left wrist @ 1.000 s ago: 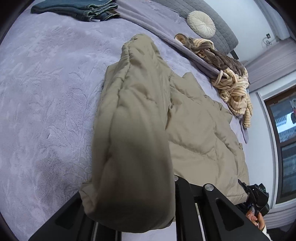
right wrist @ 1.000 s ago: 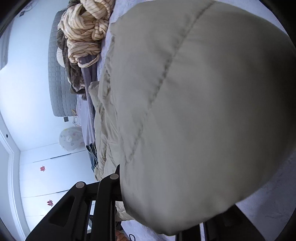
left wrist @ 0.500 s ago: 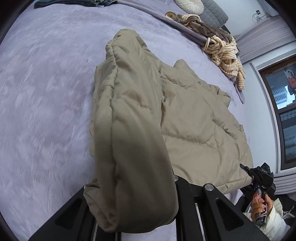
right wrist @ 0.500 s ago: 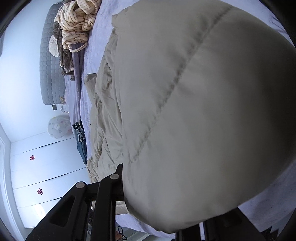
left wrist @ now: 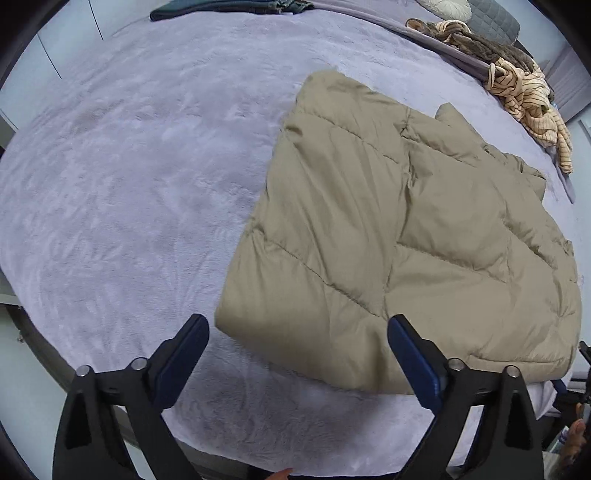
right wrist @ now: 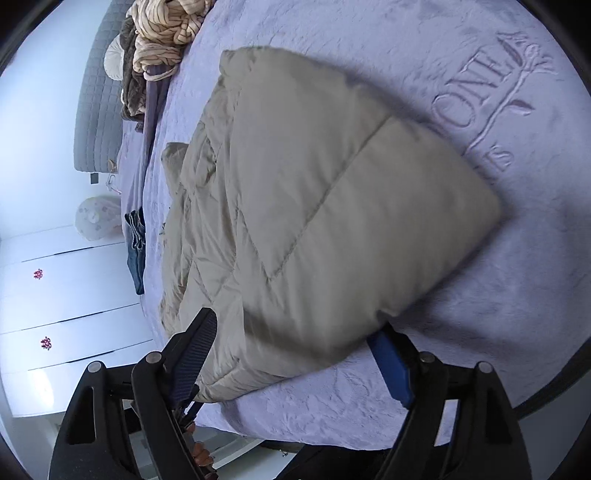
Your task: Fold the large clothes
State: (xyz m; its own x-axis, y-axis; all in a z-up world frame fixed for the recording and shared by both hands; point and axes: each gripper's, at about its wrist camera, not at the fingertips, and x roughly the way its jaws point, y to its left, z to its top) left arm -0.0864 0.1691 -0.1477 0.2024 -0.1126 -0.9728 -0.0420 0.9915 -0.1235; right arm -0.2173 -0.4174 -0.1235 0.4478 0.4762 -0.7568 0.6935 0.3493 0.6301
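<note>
— So, what is closest in the left camera?

— The left gripper. Its jaws are opening wide. Nothing is pinched. The near corner of the tan puffy coat lies just past its tips, a bit between them, but the pads do not press on it.

— And in the right camera?

— The right gripper. Its jaws are opening too. The coat's near edge bulges between the two fingers, and I cannot see them squeezing it.

— Where is the coat?

— Folded over, flat on the purple blanket that covers the bed, close to the near edge.

— Does one camera show more?

— Yes. Only the right camera shows raised letters pressed into the blanket beside the coat, and white cupboard doors with small red marks. The left camera shows a big bare stretch of blanket.

— What is far away?

— Both show a striped cream pile of clothes at the far edge, folded jeans, and a grey padded headboard.
</note>
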